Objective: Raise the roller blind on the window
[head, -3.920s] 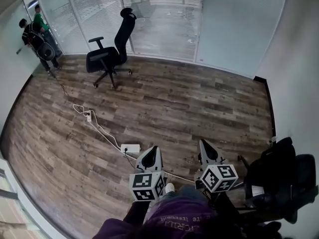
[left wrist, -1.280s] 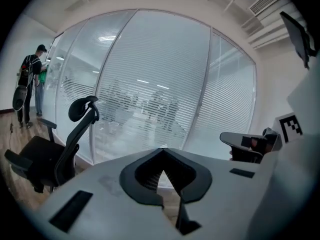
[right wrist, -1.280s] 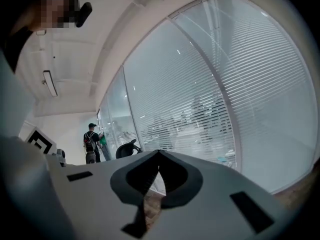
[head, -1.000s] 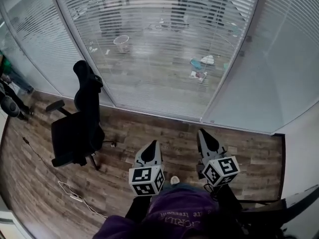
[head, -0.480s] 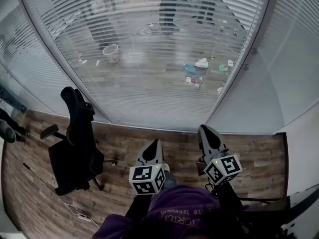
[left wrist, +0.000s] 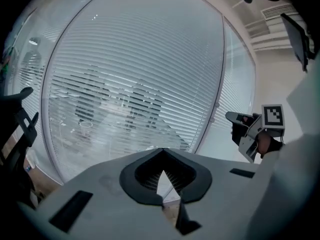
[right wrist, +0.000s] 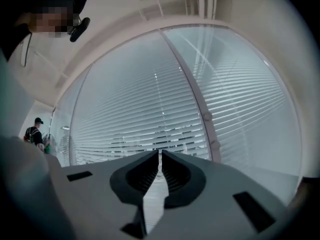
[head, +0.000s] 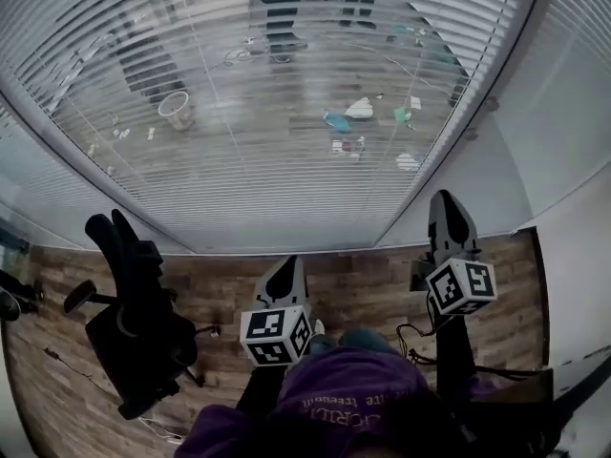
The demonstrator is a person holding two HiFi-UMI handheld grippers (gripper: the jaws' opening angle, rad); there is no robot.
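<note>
The right gripper [head: 449, 216] is held up just right of the post [head: 465, 134], its jaws parted by a narrow slit and empty. The left gripper [head: 284, 277], closed and empty, is held well left of it. The blind [head: 286, 93] is seen lowered left of the post. No cord is discerned, so slats could be bent if gripped instead. The contents of a bin [head: 176, 109] beyond the glass cannot be told.

- There were two grippers: the left gripper [head: 284, 273] and the right gripper [head: 449, 219].
- There was one black office chair [head: 134, 332].
- One distant person [right wrist: 35, 132] stood.
</note>
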